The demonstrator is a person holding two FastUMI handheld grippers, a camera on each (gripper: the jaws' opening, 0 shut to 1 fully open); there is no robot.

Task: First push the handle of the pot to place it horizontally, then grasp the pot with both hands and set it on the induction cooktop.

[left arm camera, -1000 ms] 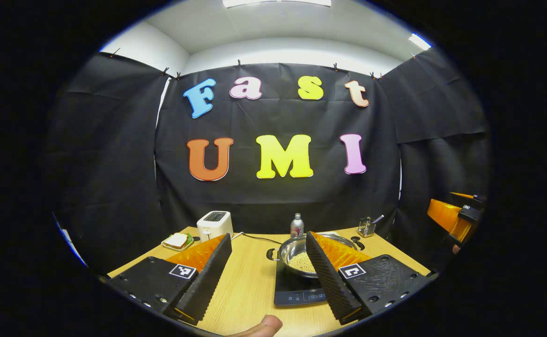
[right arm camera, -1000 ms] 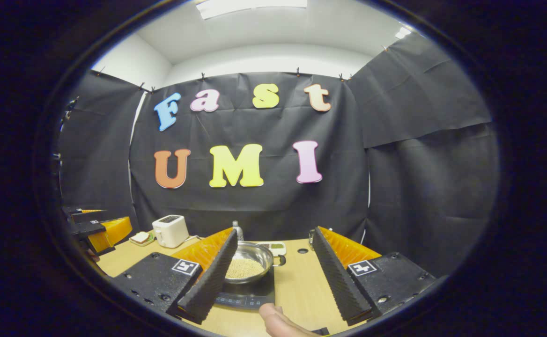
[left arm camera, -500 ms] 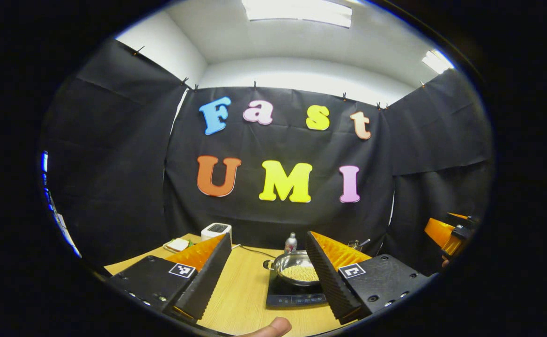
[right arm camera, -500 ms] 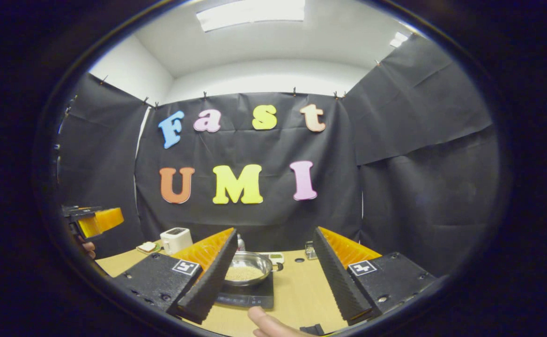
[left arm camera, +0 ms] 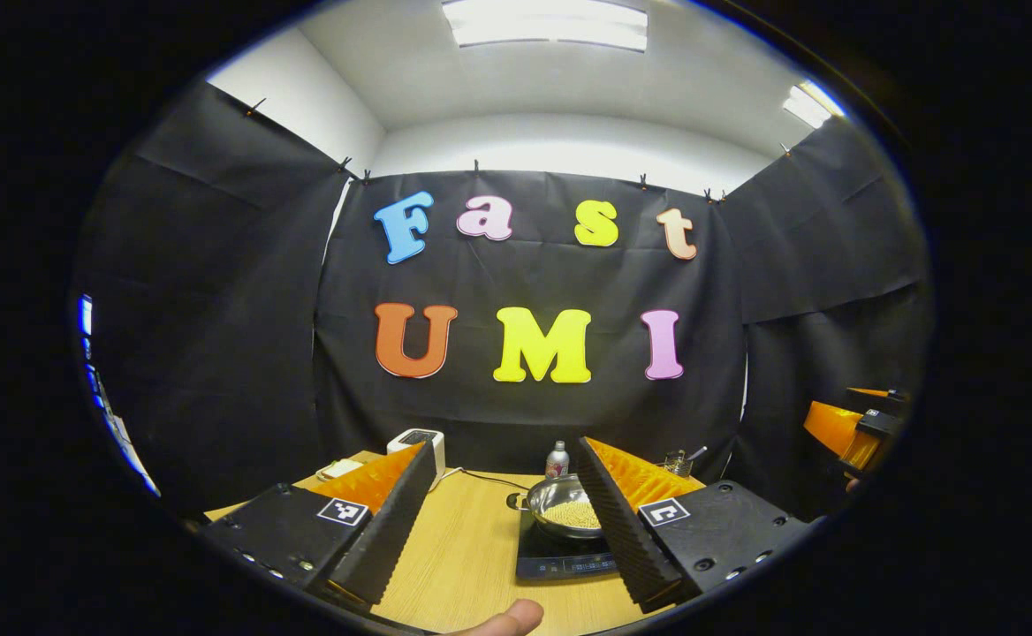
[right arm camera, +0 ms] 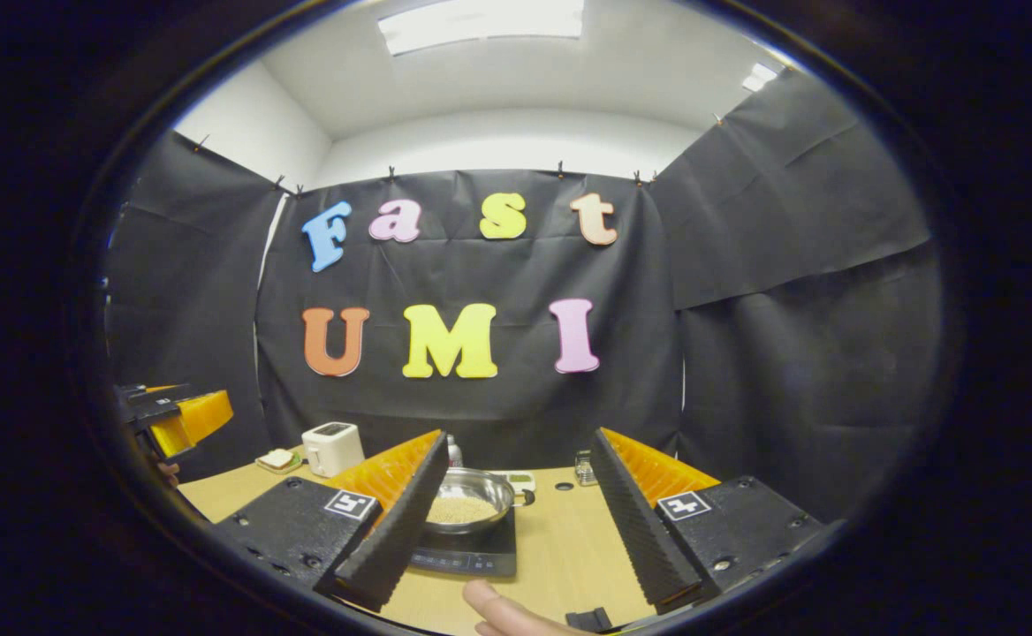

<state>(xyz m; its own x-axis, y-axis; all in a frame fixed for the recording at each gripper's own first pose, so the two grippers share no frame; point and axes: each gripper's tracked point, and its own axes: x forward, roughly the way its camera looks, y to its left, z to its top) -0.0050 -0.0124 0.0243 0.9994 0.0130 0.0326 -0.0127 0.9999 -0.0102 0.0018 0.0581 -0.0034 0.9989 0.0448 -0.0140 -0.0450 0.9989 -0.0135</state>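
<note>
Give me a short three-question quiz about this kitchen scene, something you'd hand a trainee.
1. True or false: the pot sits on the induction cooktop.
2. What stands at the back left of the table? A) a kettle B) a white toaster C) a blender
3. Fill in: both the left hand-held gripper and the right hand-held gripper have their fingers ____, gripping nothing.

Key: 1 true; 2 B; 3 open (spread apart).
</note>
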